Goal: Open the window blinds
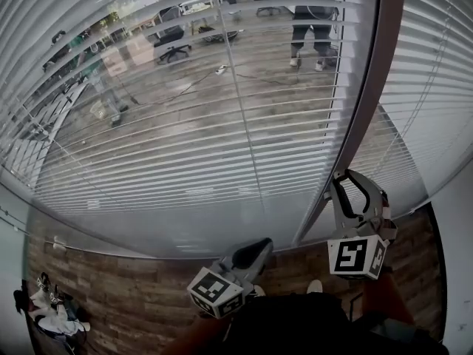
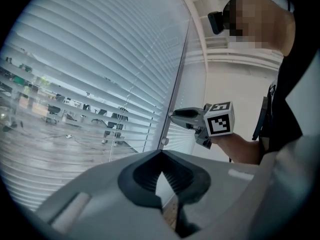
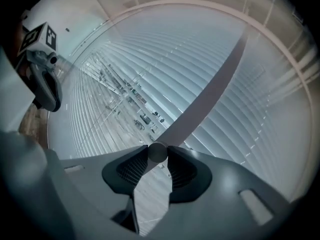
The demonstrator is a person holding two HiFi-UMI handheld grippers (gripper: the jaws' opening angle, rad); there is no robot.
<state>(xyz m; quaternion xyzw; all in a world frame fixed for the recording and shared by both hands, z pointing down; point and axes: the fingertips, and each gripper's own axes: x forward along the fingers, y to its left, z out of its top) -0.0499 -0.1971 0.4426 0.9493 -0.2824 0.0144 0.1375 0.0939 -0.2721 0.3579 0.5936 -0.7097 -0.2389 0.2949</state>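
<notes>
Window blinds (image 3: 240,84) meet the right claw (image 3: 158,155) through their tilt wand (image 3: 196,103). The claw is clenched on the wand's low end, with the round tip sitting between the two pads. From there the wand runs up and away across the slats. This claw points roughly level toward the glass. The left claw (image 2: 160,153) is clenched on nothing, its pads tip to tip, and is held lower and to the left, short of the blinds. Ahead, the slats left of the wand are tilted enough that office chairs (image 1: 171,44) and a standing person (image 1: 314,21) show between them. The slats right of the wand look more closed. A wooden floor (image 1: 133,302) lies below.
</notes>
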